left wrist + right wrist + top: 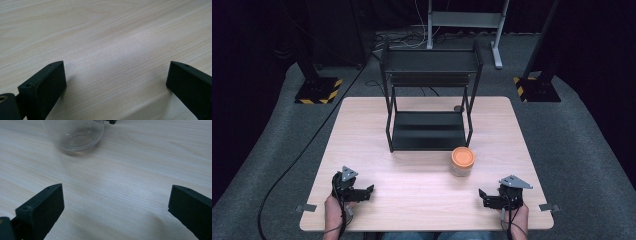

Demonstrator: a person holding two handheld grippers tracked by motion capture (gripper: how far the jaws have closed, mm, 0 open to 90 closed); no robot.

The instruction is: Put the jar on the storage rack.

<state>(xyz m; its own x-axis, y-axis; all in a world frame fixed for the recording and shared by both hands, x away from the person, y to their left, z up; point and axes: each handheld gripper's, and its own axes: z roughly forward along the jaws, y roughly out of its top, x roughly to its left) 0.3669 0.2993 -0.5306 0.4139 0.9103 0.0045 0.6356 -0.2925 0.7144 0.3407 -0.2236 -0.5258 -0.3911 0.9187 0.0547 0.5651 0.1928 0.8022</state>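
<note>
Both jaws wide apart on my right gripper (486, 196), nothing between them, just sitting low over the table (412, 180). Left gripper (368, 190) is the same, spread and empty. The jar (462, 161) with the orange lid stands ahead of the right gripper and a bit to its inner side; from the right gripper view its clear base (75, 135) is up front-left. The black rack (429, 100) is just beyond it. My worry: it's clear, smooth and looks light, so coming in off-centre could clip it with one jaw and tip it or shove it into the rack.

Wooden table (422, 185) with jar (462, 161), black rack (428, 131).
</note>
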